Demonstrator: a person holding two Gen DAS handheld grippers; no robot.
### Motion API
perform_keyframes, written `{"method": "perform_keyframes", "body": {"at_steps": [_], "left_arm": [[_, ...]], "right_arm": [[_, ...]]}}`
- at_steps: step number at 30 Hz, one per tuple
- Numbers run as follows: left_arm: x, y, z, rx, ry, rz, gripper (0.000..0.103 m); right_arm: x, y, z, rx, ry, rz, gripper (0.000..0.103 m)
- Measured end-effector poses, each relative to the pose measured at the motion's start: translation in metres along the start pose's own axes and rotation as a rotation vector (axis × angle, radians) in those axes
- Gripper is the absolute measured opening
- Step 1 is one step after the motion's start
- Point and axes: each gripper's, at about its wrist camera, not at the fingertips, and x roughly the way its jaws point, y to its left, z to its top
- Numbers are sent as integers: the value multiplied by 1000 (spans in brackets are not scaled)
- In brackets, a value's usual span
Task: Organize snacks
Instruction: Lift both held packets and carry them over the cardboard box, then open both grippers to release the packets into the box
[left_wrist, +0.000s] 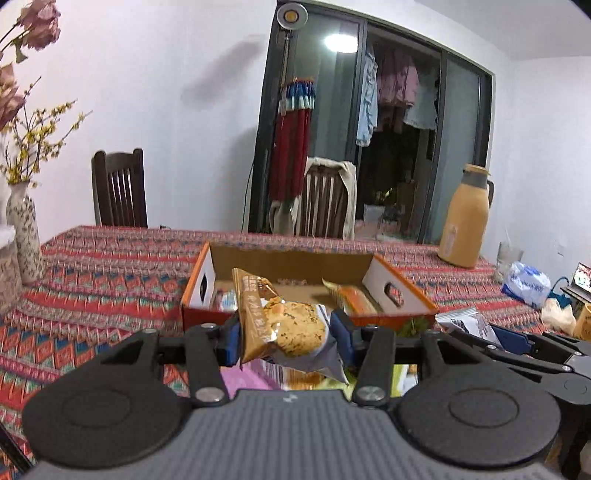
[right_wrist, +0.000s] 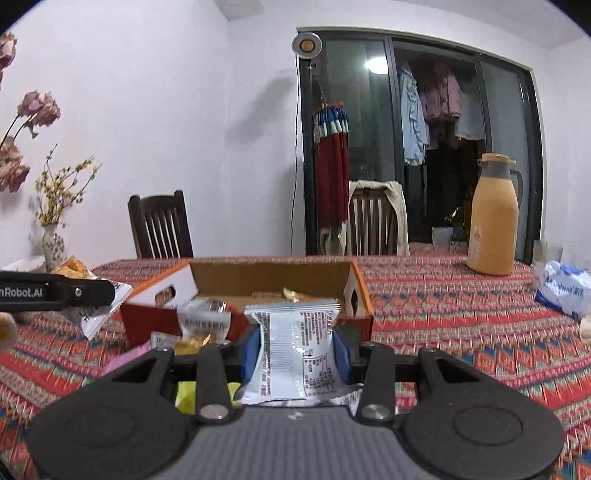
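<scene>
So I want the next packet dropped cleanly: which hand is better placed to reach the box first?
Probably right. Its gripper, shut on the white packet, faces the open box squarely; the left gripper, holding the cookie packet, sits slightly off-centre.

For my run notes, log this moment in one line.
left gripper: holds cookie packet | right gripper: holds white packet | cardboard box: ahead, open

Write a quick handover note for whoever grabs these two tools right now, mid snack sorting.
Left tool: shut on a brown cookie packet, held clear of the table.
Right tool: shut on a silver snack packet, printed back towards the camera.
Open cardboard box sits just ahead; a few packets already lie inside.
Left: put both held packets in, then the loose packets in front of the box.
</scene>
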Motion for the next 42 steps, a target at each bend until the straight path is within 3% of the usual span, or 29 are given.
{"method": "perform_keyframes", "body": {"at_steps": [16,24,34,42], "left_arm": [[69,-1,69,1,-37,69,49],[124,9,88,-23,-17,123,49],[192,40,63,-82,69,188,49],[204,45,50,-69,112,206,49]], "right_arm": [[68,-6,72,3,-99,-4,40],[122,-10,100,-4,-89,-27,40],[186,-20,74,11,9,-56,41],[201,-18,57,0,88,-39,41]]}}
